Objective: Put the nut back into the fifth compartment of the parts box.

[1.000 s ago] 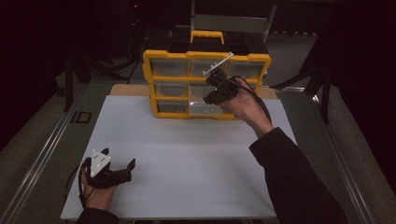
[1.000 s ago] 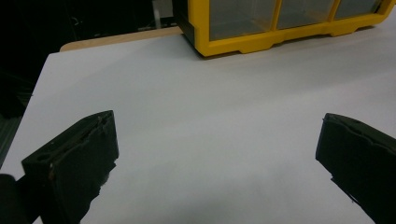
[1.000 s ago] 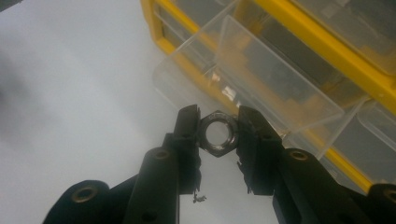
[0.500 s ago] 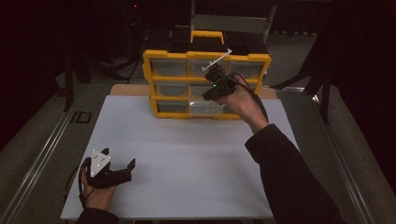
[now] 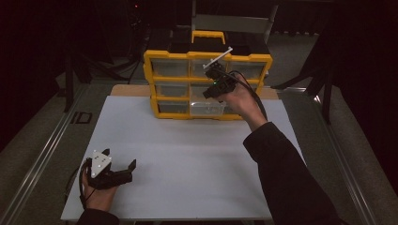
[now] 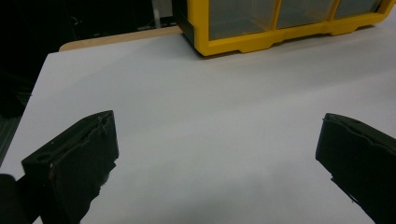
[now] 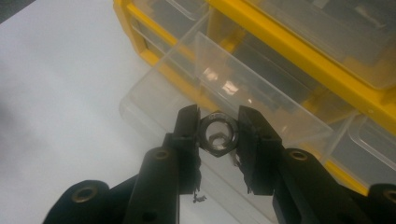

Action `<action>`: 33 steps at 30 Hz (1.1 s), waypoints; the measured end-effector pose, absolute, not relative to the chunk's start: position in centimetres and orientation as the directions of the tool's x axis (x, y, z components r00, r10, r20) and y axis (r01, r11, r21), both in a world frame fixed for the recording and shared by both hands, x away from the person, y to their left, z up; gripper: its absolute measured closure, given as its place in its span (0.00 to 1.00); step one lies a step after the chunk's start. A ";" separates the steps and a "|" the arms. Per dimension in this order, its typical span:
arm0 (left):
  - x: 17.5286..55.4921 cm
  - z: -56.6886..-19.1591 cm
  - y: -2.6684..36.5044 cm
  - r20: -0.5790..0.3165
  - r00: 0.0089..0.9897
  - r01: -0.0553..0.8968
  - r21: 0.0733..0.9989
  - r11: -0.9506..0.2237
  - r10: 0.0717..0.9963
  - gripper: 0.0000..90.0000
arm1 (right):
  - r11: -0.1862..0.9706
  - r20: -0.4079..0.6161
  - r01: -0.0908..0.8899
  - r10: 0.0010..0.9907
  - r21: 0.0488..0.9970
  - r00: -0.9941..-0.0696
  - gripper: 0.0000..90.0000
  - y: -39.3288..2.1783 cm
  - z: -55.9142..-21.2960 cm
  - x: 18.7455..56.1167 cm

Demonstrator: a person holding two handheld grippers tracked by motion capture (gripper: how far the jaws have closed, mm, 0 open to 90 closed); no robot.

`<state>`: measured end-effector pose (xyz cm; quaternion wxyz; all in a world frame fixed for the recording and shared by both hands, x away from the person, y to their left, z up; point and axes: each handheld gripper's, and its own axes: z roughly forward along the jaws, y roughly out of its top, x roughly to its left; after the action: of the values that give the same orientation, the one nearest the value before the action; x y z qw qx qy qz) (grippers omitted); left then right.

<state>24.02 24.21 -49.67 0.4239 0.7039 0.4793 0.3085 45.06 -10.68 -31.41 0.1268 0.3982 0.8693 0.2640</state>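
Observation:
A yellow drawer cabinet (image 5: pixel 162 91) with clear drawers stands at the far side of the white table. Its bottom middle drawer (image 5: pixel 206 109) is pulled out; in the right gripper view that open clear drawer (image 7: pixel 187 79) lies just below the jaws. My right gripper (image 7: pixel 217 134) is shut on a dark metal hex nut (image 7: pixel 217 134), held above the drawer. In the high view the right gripper (image 5: pixel 217 86) hovers in front of the cabinet's middle. My left gripper (image 5: pixel 119 168) rests near the table's front left, open with nothing between its fingers (image 6: pixel 77 158).
The white table surface (image 5: pixel 187 154) spreads between the cabinet and the front edge. The cabinet's corner (image 6: pixel 219 44) appears far ahead in the left gripper view. Dark floor and metal rails (image 5: pixel 42 154) flank the table.
The right hand has shifted slightly toward the cabinet, still holding the nut. The left hand has not moved.

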 end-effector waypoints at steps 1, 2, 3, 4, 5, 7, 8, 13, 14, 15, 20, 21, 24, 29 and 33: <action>24.0 -49.7 24.2 0.028 0.350 0.414 0.892 -0.181 0.937 0.00 | 0.544 -0.010 0.625 0.759 0.560 -0.651 0.78 -10.7 -31.4 45.1; 24.0 -49.7 24.2 0.028 0.349 0.414 0.892 -0.181 0.937 0.00 | 0.546 -0.013 0.624 0.758 0.559 -0.652 0.78 -10.5 -31.4 45.1; 24.0 -49.7 24.2 0.028 0.349 0.414 0.892 -0.181 0.937 0.00 | 0.545 -0.011 0.628 0.760 0.556 -0.650 0.78 -10.4 -31.5 45.2; 24.0 -49.7 24.2 0.028 0.349 0.414 0.892 -0.181 0.937 0.00 | 0.546 -0.012 0.628 0.760 0.554 -0.650 0.78 -10.4 -31.5 45.2; 24.0 -49.7 24.2 0.028 0.349 0.414 0.892 -0.181 0.937 0.00 | 0.547 -0.012 0.628 0.759 0.555 -0.651 0.78 -10.3 -31.5 45.2; 24.0 -49.7 24.2 0.027 0.348 0.414 0.892 -0.180 0.937 0.00 | 0.547 -0.014 0.628 0.760 0.554 -0.650 0.78 -10.1 -31.5 45.3; 24.0 -49.7 24.2 0.027 0.348 0.414 0.892 -0.180 0.937 0.00 | 0.547 -0.012 0.630 0.760 0.551 -0.650 0.78 -10.0 -31.5 45.3; 24.0 -49.7 24.2 0.028 0.350 0.414 0.892 -0.181 0.936 0.00 | 0.543 -0.002 0.633 0.760 0.552 -0.650 0.78 -9.6 -31.8 45.4; 24.0 -49.7 24.2 0.028 0.350 0.414 0.892 -0.182 0.936 0.00 | 0.540 0.003 0.634 0.760 0.554 -0.649 0.78 -9.5 -31.8 45.4; 24.0 -49.7 24.2 0.028 0.350 0.413 0.892 -0.181 0.936 0.00 | 0.535 0.006 0.636 0.763 0.556 -0.647 0.78 -9.4 -31.9 45.4; 24.0 -49.7 24.3 0.026 0.349 0.414 0.893 -0.179 0.937 0.00 | 0.525 0.010 0.640 0.769 0.560 -0.639 0.78 -9.1 -32.0 45.6; 24.0 -49.7 24.3 0.027 0.350 0.413 0.893 -0.180 0.936 0.00 | 0.522 0.014 0.642 0.770 0.561 -0.638 0.78 -9.1 -32.0 45.6; 24.0 -49.7 24.2 0.028 0.351 0.413 0.893 -0.181 0.936 0.00 | 0.517 0.021 0.647 0.772 0.560 -0.635 0.78 -9.1 -32.1 45.7; 24.0 -49.7 24.2 0.028 0.352 0.413 0.893 -0.182 0.936 0.00 | 0.518 0.028 0.648 0.768 0.558 -0.639 0.78 -9.0 -32.2 45.8; 24.0 -49.7 24.2 0.028 0.351 0.413 0.892 -0.181 0.936 0.00 | 0.514 0.030 0.647 0.770 0.563 -0.637 0.77 -8.9 -32.3 45.8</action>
<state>24.01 24.25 -49.66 0.4240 0.7041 0.4790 0.3082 45.80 -8.86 -32.30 0.1124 0.4106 0.8628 0.2726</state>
